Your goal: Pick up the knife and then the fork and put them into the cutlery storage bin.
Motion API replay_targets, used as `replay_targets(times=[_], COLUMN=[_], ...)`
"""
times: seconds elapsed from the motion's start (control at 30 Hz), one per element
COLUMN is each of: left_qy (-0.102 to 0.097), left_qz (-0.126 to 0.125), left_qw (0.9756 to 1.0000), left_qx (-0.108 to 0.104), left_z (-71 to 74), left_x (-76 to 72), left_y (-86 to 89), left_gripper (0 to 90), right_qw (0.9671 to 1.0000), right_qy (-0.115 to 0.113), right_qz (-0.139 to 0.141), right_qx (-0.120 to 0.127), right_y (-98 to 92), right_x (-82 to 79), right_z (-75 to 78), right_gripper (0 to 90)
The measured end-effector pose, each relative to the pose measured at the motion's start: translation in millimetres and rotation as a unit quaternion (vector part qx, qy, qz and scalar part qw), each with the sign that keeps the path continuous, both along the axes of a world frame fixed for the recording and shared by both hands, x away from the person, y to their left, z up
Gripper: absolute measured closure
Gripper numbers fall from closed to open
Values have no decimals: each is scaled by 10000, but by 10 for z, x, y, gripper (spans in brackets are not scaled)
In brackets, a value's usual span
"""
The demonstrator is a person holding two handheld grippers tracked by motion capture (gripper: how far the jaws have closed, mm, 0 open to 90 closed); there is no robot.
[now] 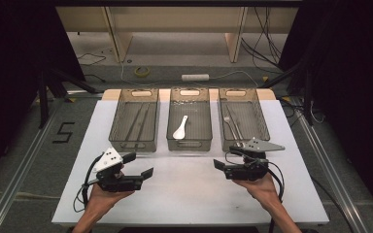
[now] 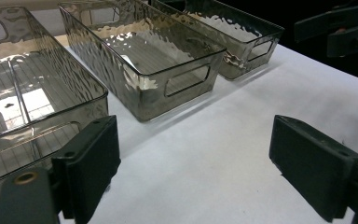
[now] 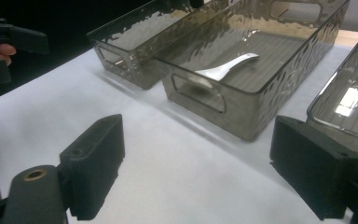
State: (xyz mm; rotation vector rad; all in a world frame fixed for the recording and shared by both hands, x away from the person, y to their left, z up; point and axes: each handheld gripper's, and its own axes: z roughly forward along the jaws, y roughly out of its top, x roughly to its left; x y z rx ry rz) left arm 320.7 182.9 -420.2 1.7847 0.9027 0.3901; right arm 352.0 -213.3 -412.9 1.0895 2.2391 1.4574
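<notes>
Three smoky clear bins stand in a row on the white table. The left bin holds long thin metal sticks, the middle bin a white spoon, and the right bin a fork and knife. My left gripper hovers in front of the left bin, open and empty. My right gripper sits in front of the right bin, also open and empty. The spoon lies ahead of it.
Bare white tabletop lies between the two grippers and in front of the bins. The table's front edge is close to the hands. Beyond the bins are floor, cables, a tape roll and wooden legs.
</notes>
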Motion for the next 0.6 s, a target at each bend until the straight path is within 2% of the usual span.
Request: replay_targets(times=[0.6], left_qy=[30], left_qz=[-38], left_qw=[10000], left_qx=[3], left_z=[-2], left_x=[2], left_y=[-2], left_gripper=[155], right_qw=[9999], right_qy=[-129], right_qz=[-25], right_qx=[18], right_y=[-97], right_x=[-208], right_z=[-128], right_gripper=[190])
